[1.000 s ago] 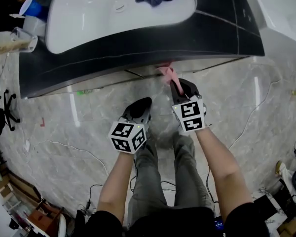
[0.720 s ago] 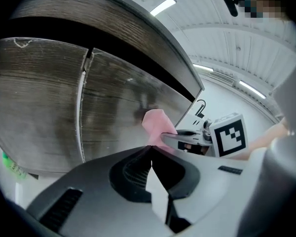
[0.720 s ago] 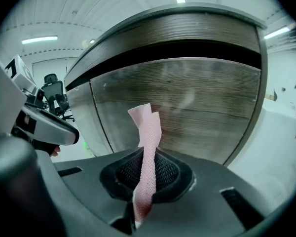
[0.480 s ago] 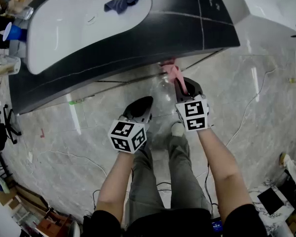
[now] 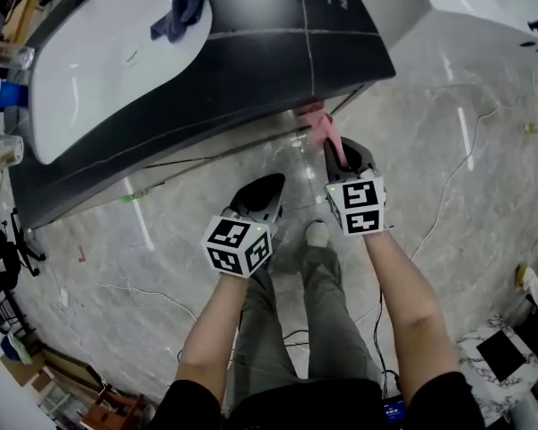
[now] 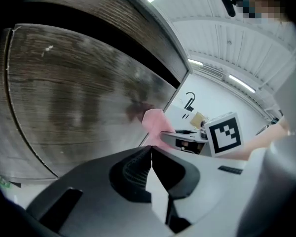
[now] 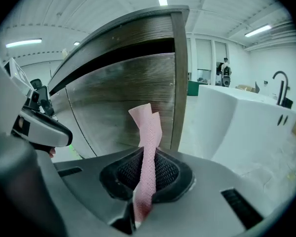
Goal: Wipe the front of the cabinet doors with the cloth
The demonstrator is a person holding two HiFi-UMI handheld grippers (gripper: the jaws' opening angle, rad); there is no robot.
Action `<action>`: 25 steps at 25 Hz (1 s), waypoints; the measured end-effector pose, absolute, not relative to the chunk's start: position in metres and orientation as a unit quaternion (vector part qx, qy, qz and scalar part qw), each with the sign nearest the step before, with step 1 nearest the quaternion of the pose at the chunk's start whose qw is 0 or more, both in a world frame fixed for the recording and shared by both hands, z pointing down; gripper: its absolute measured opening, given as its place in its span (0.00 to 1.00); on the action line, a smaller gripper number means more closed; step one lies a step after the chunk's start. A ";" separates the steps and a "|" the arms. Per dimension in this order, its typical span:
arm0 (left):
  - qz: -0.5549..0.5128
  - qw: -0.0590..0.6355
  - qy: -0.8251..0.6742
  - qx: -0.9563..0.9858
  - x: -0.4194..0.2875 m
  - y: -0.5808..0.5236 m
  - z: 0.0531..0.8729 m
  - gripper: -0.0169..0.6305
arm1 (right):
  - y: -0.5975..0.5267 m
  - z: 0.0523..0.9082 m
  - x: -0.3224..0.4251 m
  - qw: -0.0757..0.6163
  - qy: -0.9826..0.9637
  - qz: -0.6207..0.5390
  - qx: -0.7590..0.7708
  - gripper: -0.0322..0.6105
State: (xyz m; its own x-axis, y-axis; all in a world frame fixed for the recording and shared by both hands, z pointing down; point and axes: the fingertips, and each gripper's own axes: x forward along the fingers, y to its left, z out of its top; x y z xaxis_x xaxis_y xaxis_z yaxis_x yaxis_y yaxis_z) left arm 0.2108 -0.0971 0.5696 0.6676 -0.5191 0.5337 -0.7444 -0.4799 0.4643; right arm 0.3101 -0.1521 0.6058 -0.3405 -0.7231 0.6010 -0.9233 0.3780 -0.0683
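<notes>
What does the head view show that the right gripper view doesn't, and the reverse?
Only the head view: a dark blue cloth lying in the white basin of the black countertop, and the person's legs. Only the right gripper view: the brown wood-grain cabinet door face-on, and the right gripper shut on the pink cloth strip. Both: that pink strip near the door's edge, and the left gripper.

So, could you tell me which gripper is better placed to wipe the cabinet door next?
Right. The right gripper is shut on the cloth, whose free end stands close to the door. The left gripper is shut on nothing and sits further back from the door.
</notes>
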 end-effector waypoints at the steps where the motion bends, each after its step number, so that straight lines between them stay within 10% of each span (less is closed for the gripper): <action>1: 0.163 0.347 -0.372 0.845 0.215 -0.097 0.571 0.04 | -0.151 0.607 0.315 0.246 -0.791 0.205 0.521 0.12; 25: 0.160 0.365 -0.430 0.810 0.123 -0.078 0.588 0.04 | -0.099 0.616 0.183 0.258 -0.855 0.194 0.405 0.12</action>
